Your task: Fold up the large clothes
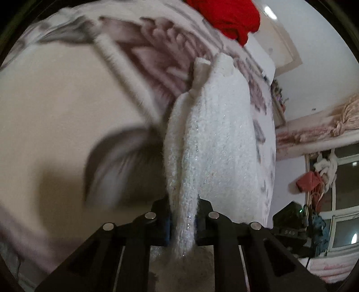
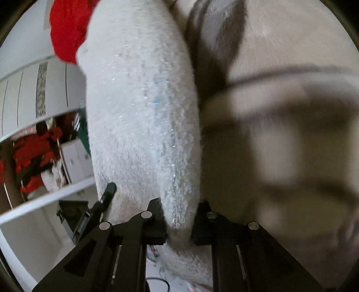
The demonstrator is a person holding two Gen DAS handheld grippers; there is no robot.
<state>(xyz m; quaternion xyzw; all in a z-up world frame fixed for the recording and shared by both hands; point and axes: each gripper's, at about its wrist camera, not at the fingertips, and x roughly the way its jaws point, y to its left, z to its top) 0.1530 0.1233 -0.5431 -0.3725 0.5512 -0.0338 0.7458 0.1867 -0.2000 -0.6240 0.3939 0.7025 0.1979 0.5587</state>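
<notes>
Left wrist view first: closest to the lens, the black two-fingered left tool is clamped tight on a bunched edge of the fluffy white sparkly knit garment, its jaws nearly together with only the fabric between them. The garment stretches away from the tool, lifted clear above the cream bedspread with grey and mauve flower print, which is blurred. Up at the top edge sits a bright red piece of clothing, lying on the bed beyond the far end of the white knit. Off to the right, a window with clothes hanging near it.

Over to the right wrist view: nearest again is the black right tool, pinched closed on another gathered fold of the same white garment, fibres squeezed between the jaws. The knit rises away from it, held up off the bedspread on the right. The red clothing shows at upper left, touching the garment's far edge. Left of that, a white wardrobe stands with red items beneath.
</notes>
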